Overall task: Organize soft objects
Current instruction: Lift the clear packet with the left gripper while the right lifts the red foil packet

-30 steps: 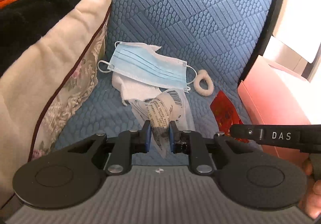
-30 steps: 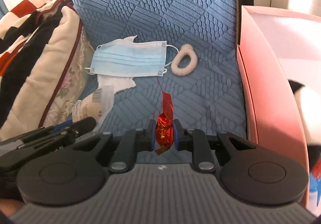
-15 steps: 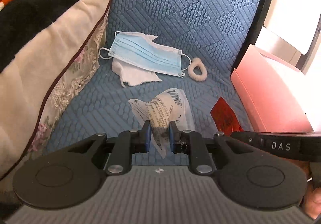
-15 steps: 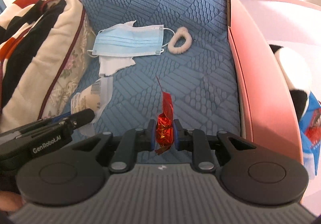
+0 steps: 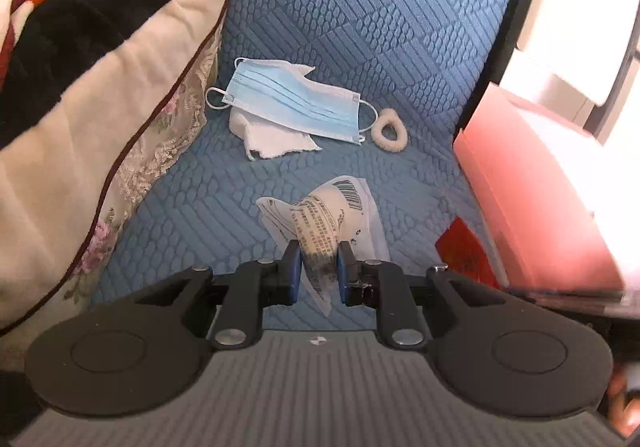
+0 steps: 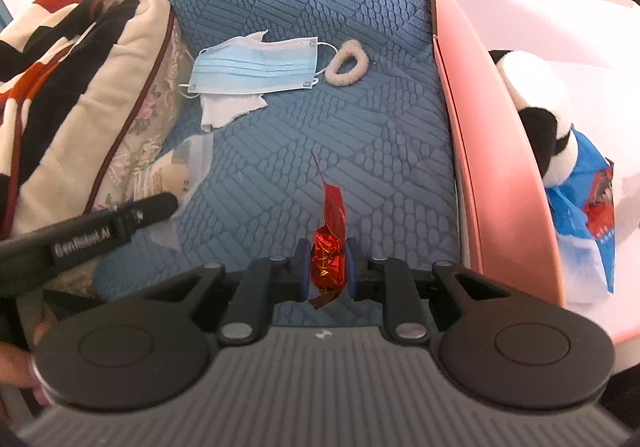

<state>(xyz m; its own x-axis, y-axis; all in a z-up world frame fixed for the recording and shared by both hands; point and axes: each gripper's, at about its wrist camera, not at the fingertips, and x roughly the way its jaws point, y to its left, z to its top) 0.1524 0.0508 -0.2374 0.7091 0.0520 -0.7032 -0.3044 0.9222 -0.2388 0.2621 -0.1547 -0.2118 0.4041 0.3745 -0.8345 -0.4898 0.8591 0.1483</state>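
A: What do the left gripper [image 5: 319, 267] fingers hold?
B: They pinch a clear printed wrapper [image 5: 328, 223], which fans toward twelve o'clock above the blue cushion [image 5: 360, 27].
A: And the right gripper [image 6: 328, 267]?
B: Its fingers clamp a red foil wrapper [image 6: 329, 247]. The pink box [image 6: 500, 167] stands at three o'clock; the face mask [image 6: 256, 67] lies at eleven.

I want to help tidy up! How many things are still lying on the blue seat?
3: a blue face mask, a white tissue partly under it, and a fluffy hair tie beside the mask. More could hide under the blanket.
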